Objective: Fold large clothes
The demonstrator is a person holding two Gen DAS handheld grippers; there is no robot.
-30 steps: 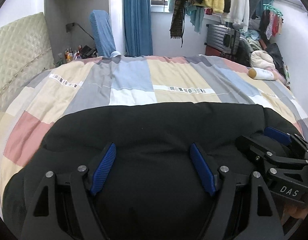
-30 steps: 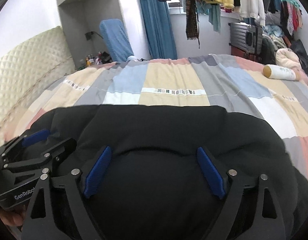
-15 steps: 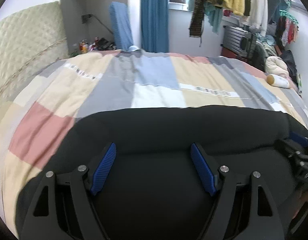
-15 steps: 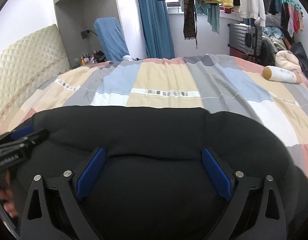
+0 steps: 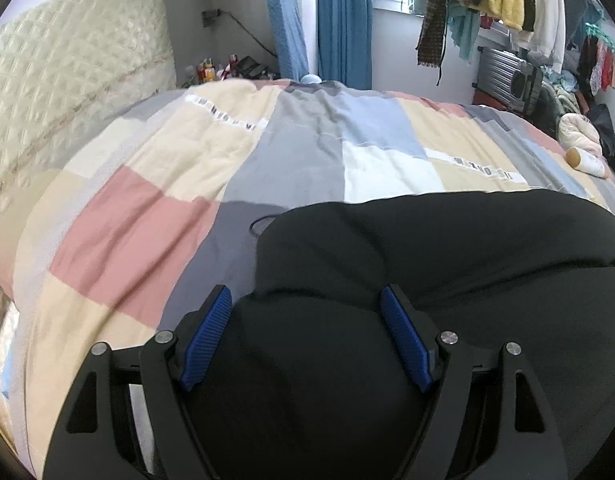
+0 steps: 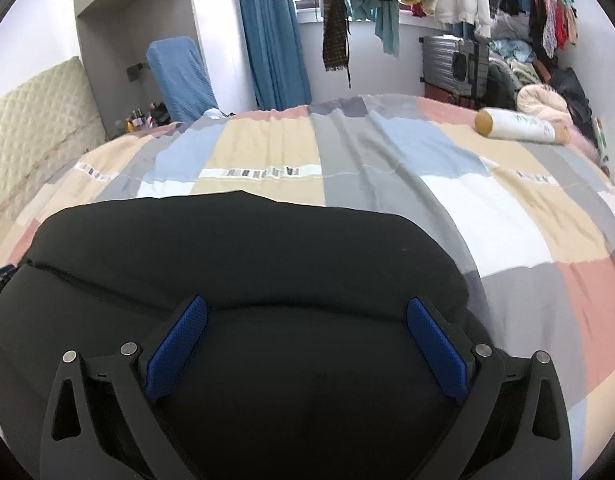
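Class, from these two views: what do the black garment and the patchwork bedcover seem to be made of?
Black garment: likely padded matte synthetic; it bulges in soft rolls without shine. Patchwork bedcover: probably woven cotton, matte, with fine creases and stitched colour blocks.

A bed (image 6: 387, 184) carries everything, covered by a patchwork quilt (image 5: 307, 152) of pink, cream, grey, blue and white blocks with printed strips. A black garment (image 6: 243, 248) lies bunched on the quilt at the 6 o'clock edge of both views. In the right wrist view a white bottle (image 6: 521, 128) with tan ends lies on its side at 2 o'clock, well apart from the garment. A padded headboard (image 5: 67, 92) stands at 10 o'clock.
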